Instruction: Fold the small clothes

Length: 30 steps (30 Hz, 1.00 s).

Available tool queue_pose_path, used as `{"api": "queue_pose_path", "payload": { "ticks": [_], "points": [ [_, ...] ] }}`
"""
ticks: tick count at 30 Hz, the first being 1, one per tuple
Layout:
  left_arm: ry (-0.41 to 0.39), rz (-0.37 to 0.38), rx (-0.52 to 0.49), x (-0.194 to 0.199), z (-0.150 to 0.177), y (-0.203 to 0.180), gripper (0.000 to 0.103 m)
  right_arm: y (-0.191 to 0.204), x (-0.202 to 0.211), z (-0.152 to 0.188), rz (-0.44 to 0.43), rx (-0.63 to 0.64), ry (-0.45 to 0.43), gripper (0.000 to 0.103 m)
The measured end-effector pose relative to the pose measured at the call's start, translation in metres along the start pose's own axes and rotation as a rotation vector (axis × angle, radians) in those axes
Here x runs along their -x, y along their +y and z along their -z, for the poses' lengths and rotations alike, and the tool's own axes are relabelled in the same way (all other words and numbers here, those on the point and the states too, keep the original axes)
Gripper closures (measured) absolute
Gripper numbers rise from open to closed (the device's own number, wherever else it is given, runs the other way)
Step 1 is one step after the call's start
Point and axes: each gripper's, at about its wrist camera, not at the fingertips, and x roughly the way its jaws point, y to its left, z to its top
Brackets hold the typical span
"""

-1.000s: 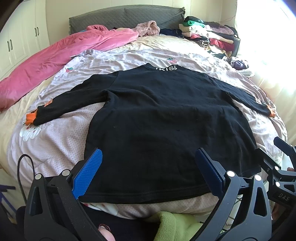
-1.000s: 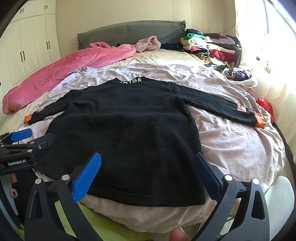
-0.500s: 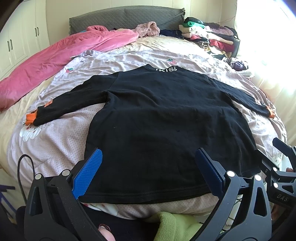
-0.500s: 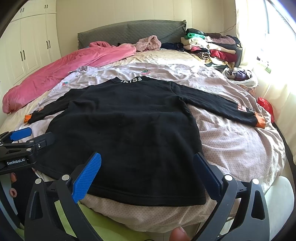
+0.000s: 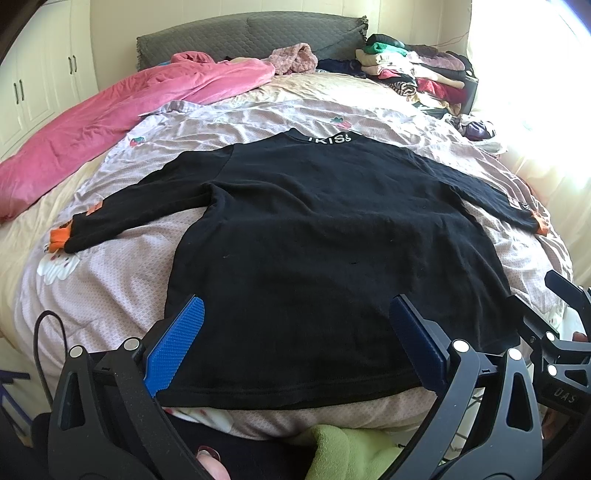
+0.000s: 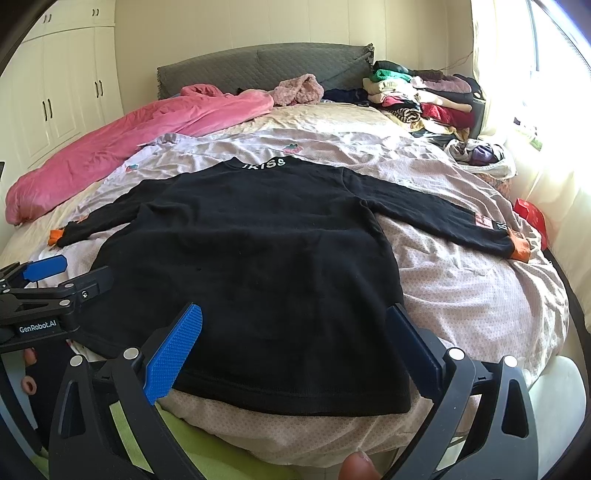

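Observation:
A black long-sleeved top with orange cuffs and white collar lettering lies spread flat on the bed, hem nearest me, sleeves out to both sides. It also shows in the right wrist view. My left gripper is open and empty, hovering over the hem. My right gripper is open and empty over the hem's right part. Each gripper appears in the other's view: the right gripper at the hem's right corner, the left gripper at the hem's left corner.
A pale pink quilt covers the bed. A bright pink duvet lies at the left. A pile of folded clothes sits at the far right by the grey headboard. White wardrobes stand left. Green cloth lies below the bed edge.

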Motion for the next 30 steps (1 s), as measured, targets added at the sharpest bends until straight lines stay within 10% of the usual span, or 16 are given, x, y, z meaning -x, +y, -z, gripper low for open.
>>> {"api": "queue_pose_path", "payload": {
  "ticks": [30],
  "points": [
    [0.008,0.037,-0.001,-0.036,-0.034,-0.01,0.009,-0.021,-0.021,-0.035,0.018,-0.028,-0.04,0.004]
  ]
}}
